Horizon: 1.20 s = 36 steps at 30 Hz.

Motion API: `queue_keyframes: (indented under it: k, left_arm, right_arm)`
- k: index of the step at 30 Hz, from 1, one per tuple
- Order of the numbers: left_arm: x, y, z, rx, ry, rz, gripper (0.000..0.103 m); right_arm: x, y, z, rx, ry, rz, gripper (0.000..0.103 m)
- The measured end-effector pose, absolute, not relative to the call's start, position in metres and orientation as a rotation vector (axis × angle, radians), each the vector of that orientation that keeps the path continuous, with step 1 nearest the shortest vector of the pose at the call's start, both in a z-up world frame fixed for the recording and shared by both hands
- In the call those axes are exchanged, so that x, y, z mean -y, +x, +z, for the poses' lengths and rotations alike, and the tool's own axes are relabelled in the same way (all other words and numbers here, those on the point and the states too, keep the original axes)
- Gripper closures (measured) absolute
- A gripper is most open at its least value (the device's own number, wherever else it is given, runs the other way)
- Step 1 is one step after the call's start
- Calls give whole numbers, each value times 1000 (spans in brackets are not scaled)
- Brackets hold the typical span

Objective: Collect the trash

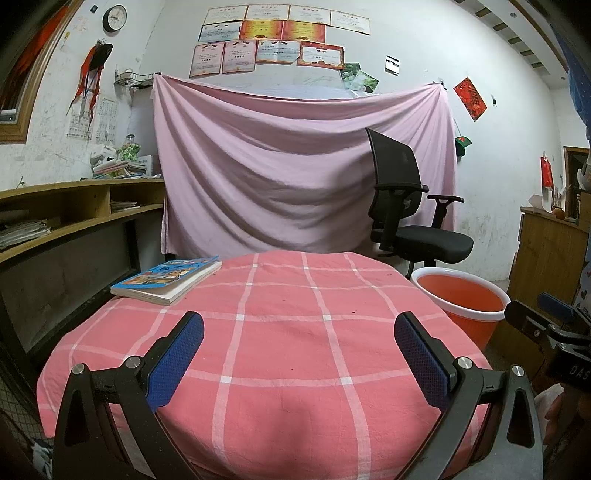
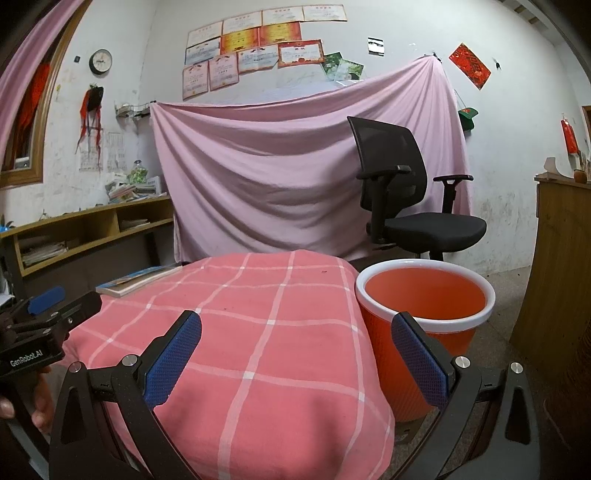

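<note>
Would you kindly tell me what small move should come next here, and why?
Probably hold both tools back and scan the tablecloth first: the left tool and right tool are open and empty, the orange bin stands beside the table, and only tiny dark specks and a book show on the cloth.

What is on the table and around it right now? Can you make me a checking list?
Surface: table under a pink checked cloth; only tiny dark specks on it.
Job's things: orange bin on the floor beside the table, looks empty; no larger trash seen.
Clutter: one book lying flat at the table's far left corner.
Grippers: left gripper open, holding nothing; right gripper open, holding nothing.
Cables: nothing seen.
Surroundings: black office chair, pink sheet hung on the wall, wooden shelf with papers, wall clock.
</note>
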<state>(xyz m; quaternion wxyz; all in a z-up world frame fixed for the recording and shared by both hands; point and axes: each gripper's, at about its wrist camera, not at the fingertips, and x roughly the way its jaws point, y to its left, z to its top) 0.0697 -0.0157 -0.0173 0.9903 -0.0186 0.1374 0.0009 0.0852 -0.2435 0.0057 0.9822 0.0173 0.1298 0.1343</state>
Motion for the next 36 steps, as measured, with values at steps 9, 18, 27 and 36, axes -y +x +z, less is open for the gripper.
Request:
queue_keyframes:
  k: [9, 18, 27, 36]
  left_arm:
    - [15, 70, -17, -275, -37, 2, 2]
    - [14, 69, -20, -280, -38, 6, 2]
    - [13, 71, -21, -279, -35, 2, 2]
    - [10, 71, -21, -282, -37, 20, 2]
  right_arm:
    - [244, 85, 6, -262, 35, 271, 0]
    - [243, 85, 6, -262, 36, 271, 0]
    - [243, 85, 6, -264, 35, 271, 0]
    - [244, 85, 0, -271, 29, 267, 0]
